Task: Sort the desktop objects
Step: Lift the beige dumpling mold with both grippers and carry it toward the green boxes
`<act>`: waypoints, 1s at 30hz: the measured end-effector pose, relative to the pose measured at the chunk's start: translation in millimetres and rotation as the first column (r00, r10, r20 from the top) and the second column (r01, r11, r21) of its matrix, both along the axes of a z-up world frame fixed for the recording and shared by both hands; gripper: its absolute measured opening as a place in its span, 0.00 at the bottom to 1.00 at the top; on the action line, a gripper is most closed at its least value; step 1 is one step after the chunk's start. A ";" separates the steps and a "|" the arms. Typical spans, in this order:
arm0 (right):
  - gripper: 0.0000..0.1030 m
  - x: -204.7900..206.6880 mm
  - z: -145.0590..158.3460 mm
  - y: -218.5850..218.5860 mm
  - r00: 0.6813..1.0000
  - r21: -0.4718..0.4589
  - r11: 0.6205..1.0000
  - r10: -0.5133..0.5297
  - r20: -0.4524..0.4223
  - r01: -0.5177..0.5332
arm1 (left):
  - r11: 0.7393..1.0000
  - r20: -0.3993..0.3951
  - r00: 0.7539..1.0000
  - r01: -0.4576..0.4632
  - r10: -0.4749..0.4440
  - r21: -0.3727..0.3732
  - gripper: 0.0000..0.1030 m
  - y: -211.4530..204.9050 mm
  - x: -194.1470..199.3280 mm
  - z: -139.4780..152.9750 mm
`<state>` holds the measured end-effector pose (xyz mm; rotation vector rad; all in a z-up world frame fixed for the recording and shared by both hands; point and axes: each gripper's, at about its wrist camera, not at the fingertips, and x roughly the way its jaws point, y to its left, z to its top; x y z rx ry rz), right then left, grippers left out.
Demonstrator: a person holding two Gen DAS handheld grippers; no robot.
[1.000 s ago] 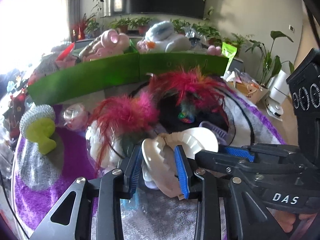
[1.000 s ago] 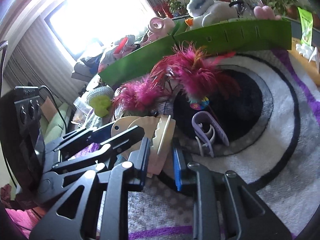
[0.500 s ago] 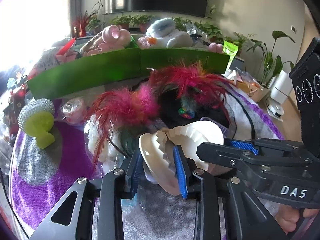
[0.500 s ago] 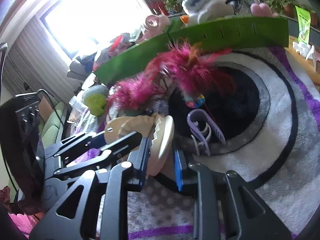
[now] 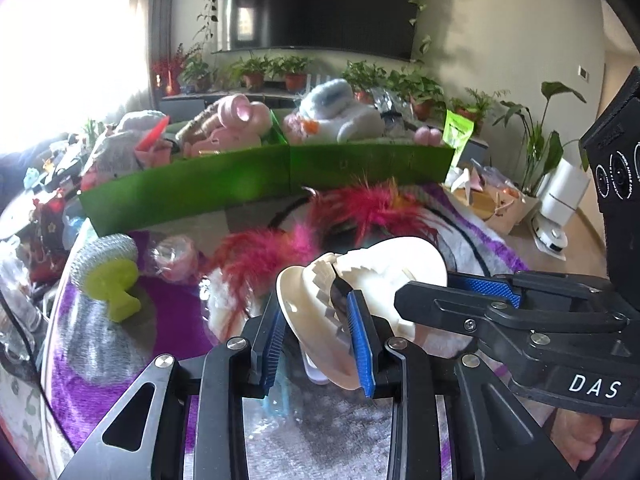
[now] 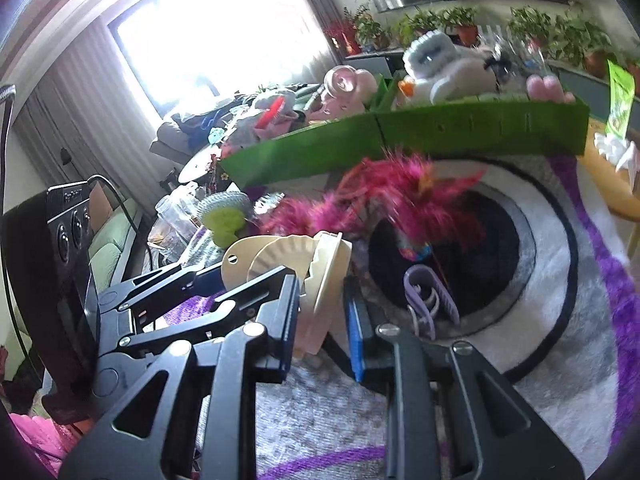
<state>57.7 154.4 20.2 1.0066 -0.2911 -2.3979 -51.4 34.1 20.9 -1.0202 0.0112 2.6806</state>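
Purple-grey rug [image 5: 120, 344] under clutter, green box [image 5: 240, 188] behind. I see cream dumpling mold [image 5: 320, 320], hinged halves with toothed edges, lifted above rug. My left gripper [image 5: 318, 344] pinches one half between blue pads. My right gripper [image 6: 320, 316] straddles other half, left pad touching, right pad apart; grip unclear. Pink feather toys [image 5: 280, 248] just beyond

A home living room: wall television [image 5: 320, 4], potted plants [image 5: 280, 70], curtained window [image 6: 224, 28].

Cream dumpling mould [image 5: 320, 300] [image 6: 320, 276], toothed edges, hinged halves partly folded, lifted above rug, near pink feather toys [image 5: 264, 256].
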 end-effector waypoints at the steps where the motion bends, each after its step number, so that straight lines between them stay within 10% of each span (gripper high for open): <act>1: 0.22 0.9 3.5 -1.7 1.000 0.003 1.000 0.007 -0.010 -0.007 | 1.000 -0.002 1.000 -0.003 0.003 0.002 0.31 -1.6 0.1 1.4; 30: 0.21 -57.6 68.1 -65.2 0.983 0.083 0.991 0.117 -0.138 -0.106 | 0.995 -0.079 0.991 -0.103 0.104 0.015 0.31 -57.7 -69.2 48.3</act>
